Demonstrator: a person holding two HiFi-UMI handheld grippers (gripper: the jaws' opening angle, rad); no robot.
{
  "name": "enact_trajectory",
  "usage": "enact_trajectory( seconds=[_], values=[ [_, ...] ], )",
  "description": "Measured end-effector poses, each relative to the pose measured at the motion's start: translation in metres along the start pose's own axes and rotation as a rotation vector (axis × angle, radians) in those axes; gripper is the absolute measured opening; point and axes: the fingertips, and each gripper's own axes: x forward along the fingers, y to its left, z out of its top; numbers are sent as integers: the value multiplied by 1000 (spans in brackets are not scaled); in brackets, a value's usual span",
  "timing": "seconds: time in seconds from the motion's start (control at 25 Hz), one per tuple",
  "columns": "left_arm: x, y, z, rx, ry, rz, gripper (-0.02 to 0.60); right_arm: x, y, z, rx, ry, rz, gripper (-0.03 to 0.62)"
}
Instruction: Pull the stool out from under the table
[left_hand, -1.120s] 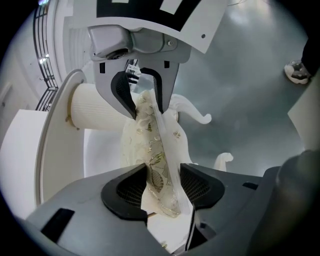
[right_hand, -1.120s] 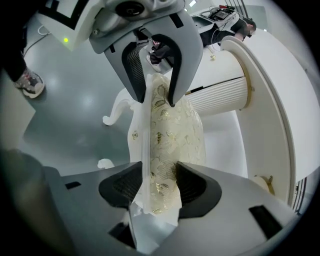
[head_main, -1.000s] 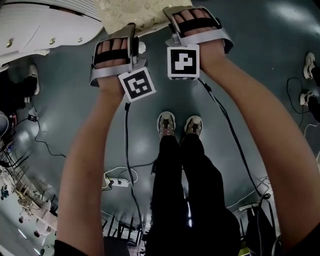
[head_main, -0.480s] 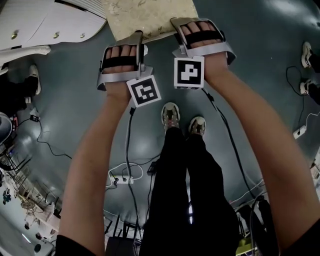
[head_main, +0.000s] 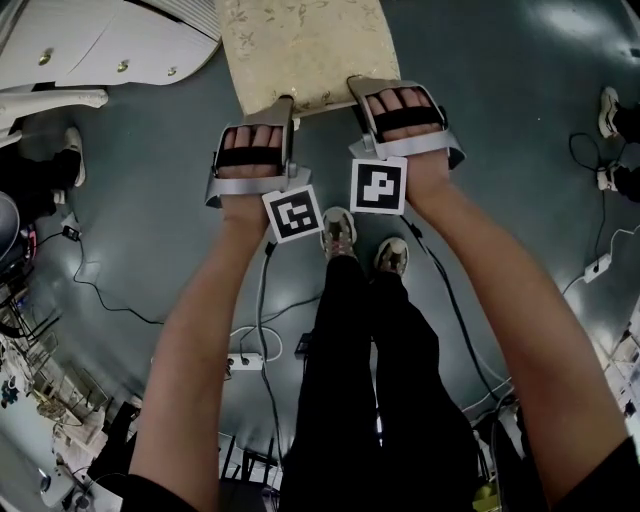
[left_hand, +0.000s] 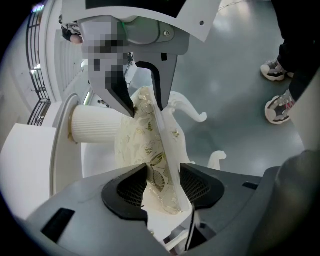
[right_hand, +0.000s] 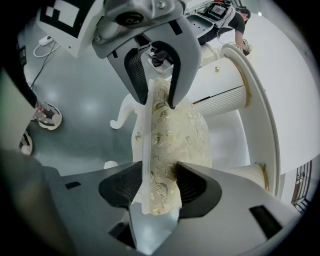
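Note:
The stool (head_main: 305, 45) has a cream seat with gold leaf pattern and white curved legs; it stands on the grey floor at the top of the head view. My left gripper (head_main: 283, 108) is shut on the seat's near edge at its left part. My right gripper (head_main: 356, 92) is shut on the same edge further right. In the left gripper view the padded seat edge (left_hand: 160, 165) is pinched between both pads, a white leg (left_hand: 187, 107) beyond. In the right gripper view the seat cushion (right_hand: 162, 150) fills the gap between the jaws.
A white table (head_main: 90, 45) with fluted legs stands at the upper left, just left of the stool. The person's shoes (head_main: 338, 232) are close below the grippers. Cables and a power strip (head_main: 245, 360) lie on the floor behind. Another person's shoes (head_main: 612, 110) are at the right edge.
Both grippers have moved down the picture toward the person's feet with the stool in them. More of the seat now shows out from beside the table.

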Motion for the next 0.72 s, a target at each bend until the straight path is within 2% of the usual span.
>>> enact_trajectory(
  seconds=[0.2, 0.48, 0.72],
  values=[
    [-11, -8, 9, -44, 7, -13, 213, -11, 14, -1, 7, -5, 37, 212],
    [-27, -22, 21, -61, 17, -31, 213, -25, 33, -7, -16, 0, 38, 212],
    [-44, -38, 26, -57, 6, -56, 212, -40, 58, -3, -14, 7, 92, 212]
  ],
)
